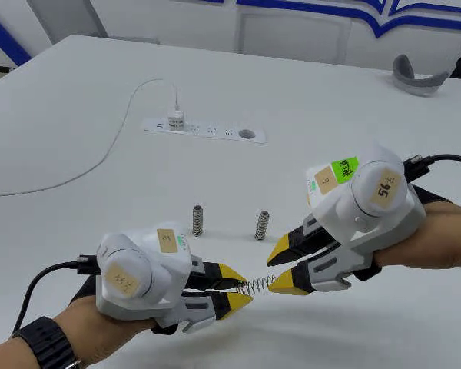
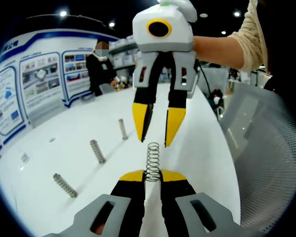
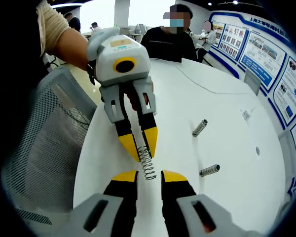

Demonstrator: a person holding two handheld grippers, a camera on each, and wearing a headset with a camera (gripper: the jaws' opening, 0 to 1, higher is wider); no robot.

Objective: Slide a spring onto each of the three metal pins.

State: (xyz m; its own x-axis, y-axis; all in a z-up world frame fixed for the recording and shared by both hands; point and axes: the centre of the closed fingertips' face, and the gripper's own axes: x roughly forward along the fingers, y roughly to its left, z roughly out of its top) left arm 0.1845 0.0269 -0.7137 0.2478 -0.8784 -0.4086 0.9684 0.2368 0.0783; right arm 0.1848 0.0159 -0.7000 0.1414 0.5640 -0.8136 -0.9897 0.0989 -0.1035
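Note:
My left gripper (image 1: 244, 287) is shut on one end of a small spring (image 1: 257, 285) and holds it off the white table (image 1: 330, 115). In the left gripper view the spring (image 2: 153, 158) stands up from the closed tips. My right gripper (image 1: 278, 265) faces it, open, with its yellow fingertips (image 2: 142, 121) around the spring's free end (image 3: 146, 165). Two upright pins with springs on them (image 1: 197, 221) (image 1: 262, 225) stand just beyond the grippers. A bare metal pin (image 2: 122, 129) stands farther along the same row.
A white power strip (image 1: 203, 128) with a plug and a long cable lies mid-table. A grey curved object (image 1: 419, 77) rests at the far right. A mesh chair (image 3: 54, 148) is beside the table, and a person (image 3: 170, 39) sits at its far end.

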